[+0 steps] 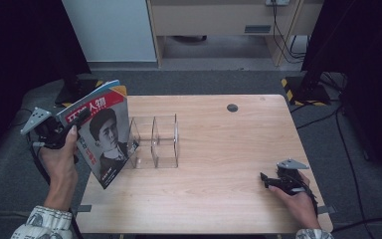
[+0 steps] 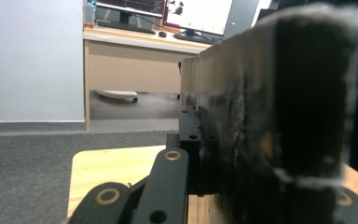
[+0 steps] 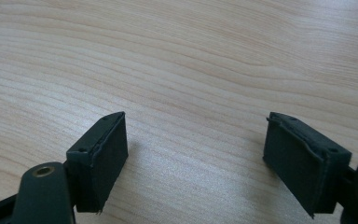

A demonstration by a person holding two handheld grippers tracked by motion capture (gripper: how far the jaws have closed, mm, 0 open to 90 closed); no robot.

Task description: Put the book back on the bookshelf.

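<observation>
- Clamping the top edge of a magazine, the left hand-held gripper holds it tilted at the left edge of the tabletop.
- Just right of that hand-held gripper, a clear acrylic divider rack touches the magazine's lower corner.
- Resting low on the tabletop, the right hand-held gripper has its jaws apart, nothing between them.

A magazine — red masthead with white characters, a black-and-white portrait on its cover — stands tilted at the worktop's left edge, its lower corner near the wood. Its upper left edge is clamped in the left tongs, just beside a clear acrylic rack.
</observation>
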